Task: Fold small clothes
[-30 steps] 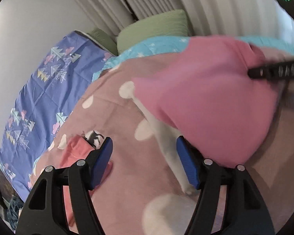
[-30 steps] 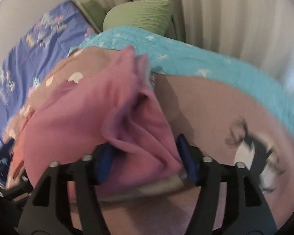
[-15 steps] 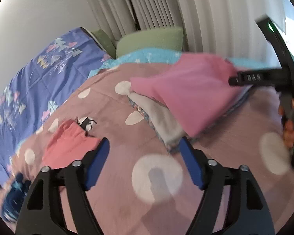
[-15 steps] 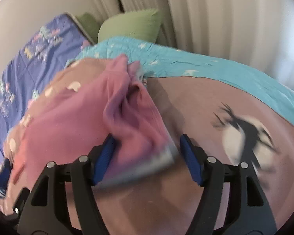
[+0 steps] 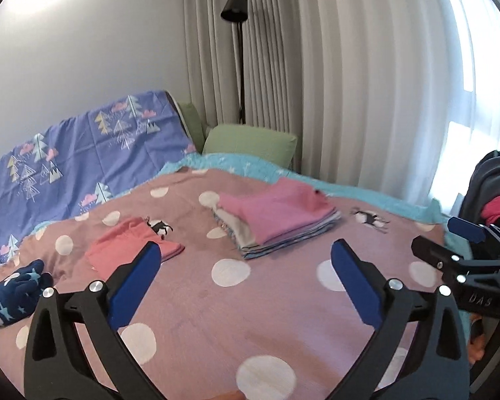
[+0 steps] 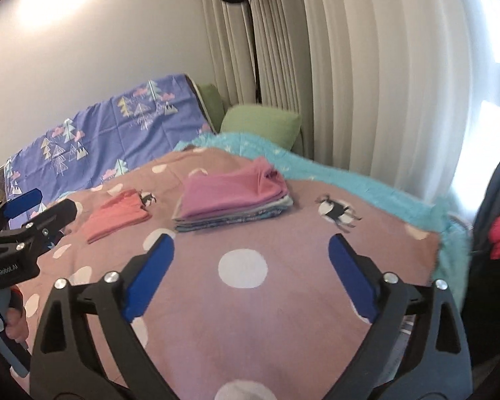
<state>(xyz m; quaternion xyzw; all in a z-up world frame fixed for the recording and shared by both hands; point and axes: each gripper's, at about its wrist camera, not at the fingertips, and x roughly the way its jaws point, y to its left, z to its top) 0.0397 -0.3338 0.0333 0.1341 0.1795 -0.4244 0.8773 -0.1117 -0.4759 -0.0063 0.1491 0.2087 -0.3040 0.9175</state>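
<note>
Both the left gripper (image 5: 246, 273) and right gripper (image 6: 250, 266) are opening, nothing between them; pink garment (image 5: 276, 210) is topping the folded stack (image 5: 283, 236); coral garment (image 5: 130, 245) and navy star-print item (image 5: 13, 295) are lying near left, seemingly awaiting attention

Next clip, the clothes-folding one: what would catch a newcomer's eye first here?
Most likely the stack of folded clothes, pink piece on top, lying mid-bed on the polka-dot blanket. To its left lie a folded coral garment and, at the blanket's left edge, a crumpled navy star-print garment. In front, the left gripper and right gripper have nothing between their opening jaws.
</note>
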